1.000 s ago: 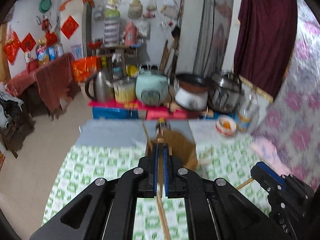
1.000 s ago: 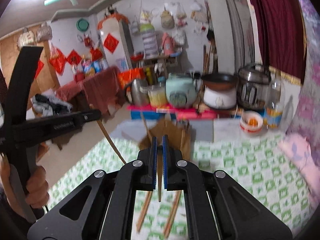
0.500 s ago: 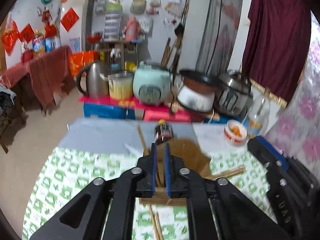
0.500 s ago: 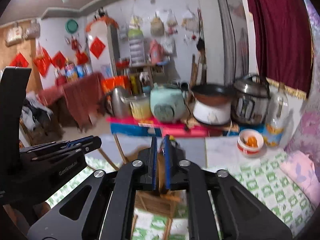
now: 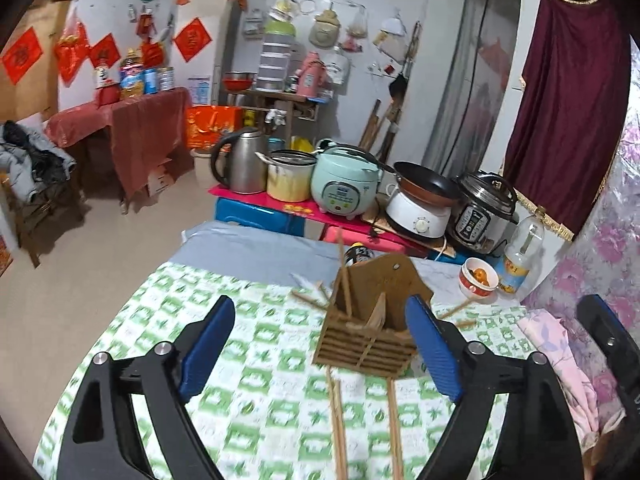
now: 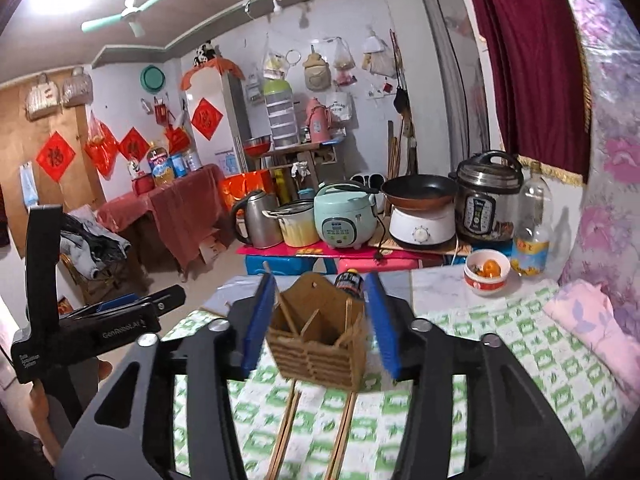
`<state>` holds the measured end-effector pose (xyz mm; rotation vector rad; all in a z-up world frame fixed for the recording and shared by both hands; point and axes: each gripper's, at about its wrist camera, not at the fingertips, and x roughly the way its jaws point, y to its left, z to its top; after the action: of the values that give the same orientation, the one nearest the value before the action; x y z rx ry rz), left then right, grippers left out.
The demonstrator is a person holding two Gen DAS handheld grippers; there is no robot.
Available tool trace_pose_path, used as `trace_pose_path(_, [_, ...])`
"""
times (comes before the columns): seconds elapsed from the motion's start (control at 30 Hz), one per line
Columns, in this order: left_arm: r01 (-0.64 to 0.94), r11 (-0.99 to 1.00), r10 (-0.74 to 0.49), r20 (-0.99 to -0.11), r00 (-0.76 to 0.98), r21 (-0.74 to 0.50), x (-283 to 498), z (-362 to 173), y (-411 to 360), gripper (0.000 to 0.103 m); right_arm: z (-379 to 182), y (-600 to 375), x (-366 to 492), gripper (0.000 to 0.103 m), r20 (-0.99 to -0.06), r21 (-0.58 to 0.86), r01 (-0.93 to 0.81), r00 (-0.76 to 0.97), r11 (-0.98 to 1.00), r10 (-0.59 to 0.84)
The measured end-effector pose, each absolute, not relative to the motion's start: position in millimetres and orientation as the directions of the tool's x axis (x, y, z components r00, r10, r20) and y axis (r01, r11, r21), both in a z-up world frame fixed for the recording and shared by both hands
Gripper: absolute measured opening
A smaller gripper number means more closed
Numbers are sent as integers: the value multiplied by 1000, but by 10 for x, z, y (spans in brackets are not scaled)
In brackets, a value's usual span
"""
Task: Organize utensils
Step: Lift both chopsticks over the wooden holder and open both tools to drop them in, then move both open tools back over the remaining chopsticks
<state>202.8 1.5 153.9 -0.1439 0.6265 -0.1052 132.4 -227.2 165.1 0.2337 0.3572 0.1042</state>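
A brown wooden utensil holder stands on the green-and-white checked tablecloth, with a chopstick upright in its left compartment. More chopsticks lie on the cloth in front of it and some behind it. My left gripper is open and empty, just before the holder. In the right wrist view the holder sits between the spread blue pads of my right gripper, which is open and empty. Chopsticks lie below it. The left gripper shows at the left there.
A dark sauce bottle stands behind the holder. A bowl with orange food and a plastic bottle stand at the back right. A pink cloth lies at the right edge. Cookers and a kettle stand beyond the table.
Both grippers were shut on chopsticks and have opened. The chopsticks have left the jaws, and one now stands in the holder. Both grippers have pulled back slightly.
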Motion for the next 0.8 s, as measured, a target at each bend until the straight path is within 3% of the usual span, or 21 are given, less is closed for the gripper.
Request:
trace_pose_path(0.1, [31,991,-103,-585,804,-132,1759,1469,65,89,1596,-2303,1028,65,-330,242,-47,935,969,128])
trace_pose_path(0.3, [6,991,-88,-625,776,-131,1394,1206,190,91,1337,-2314,604,74,-348,220,-22,932,975,99])
trace_pose_path(0.5, [-29,988,-79,-661,747,-151,1167,826,362,93,972,-2391,457,76,-389,292,-3,913,957,121])
trace_pose_path(0.8, [-76,984,-76,-766,638,-162,1366,15,419,94,103,-2397,763,76,-537,358,44,827,933,166])
